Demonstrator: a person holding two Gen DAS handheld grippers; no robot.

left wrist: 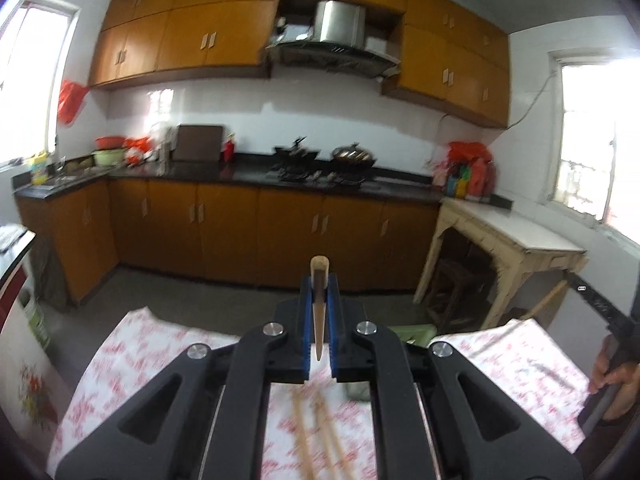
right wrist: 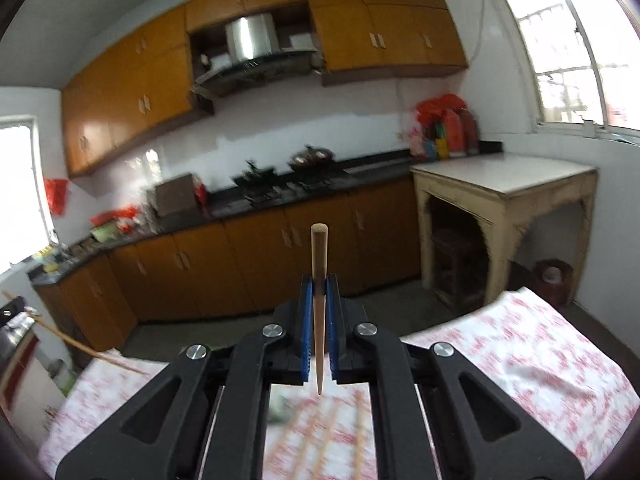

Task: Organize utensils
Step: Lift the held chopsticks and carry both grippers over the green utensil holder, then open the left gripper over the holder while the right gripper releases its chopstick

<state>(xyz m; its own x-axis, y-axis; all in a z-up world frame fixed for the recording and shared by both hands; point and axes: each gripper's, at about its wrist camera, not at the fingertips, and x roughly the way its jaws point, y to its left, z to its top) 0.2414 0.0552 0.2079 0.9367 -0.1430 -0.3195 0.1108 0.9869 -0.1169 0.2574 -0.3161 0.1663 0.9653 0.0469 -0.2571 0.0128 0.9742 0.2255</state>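
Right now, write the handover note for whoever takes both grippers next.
Left gripper: shut on a wooden chopstick, blunt end up past the pads, tip toward the camera.
Right gripper: shut on a second chopstick, held the same way.
Both are held above the table with the red-patterned cloth.
More chopsticks lie loose on the cloth below the left gripper, blurred.
Done: one chopstick picked up per gripper.
Left: place both; no holder or tray is visible. Then collect the rest.

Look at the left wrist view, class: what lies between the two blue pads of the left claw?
A single wooden chopstick lies there, pinched upright in the left claw, its blunt end poking above the pads; the left wrist view shows this.
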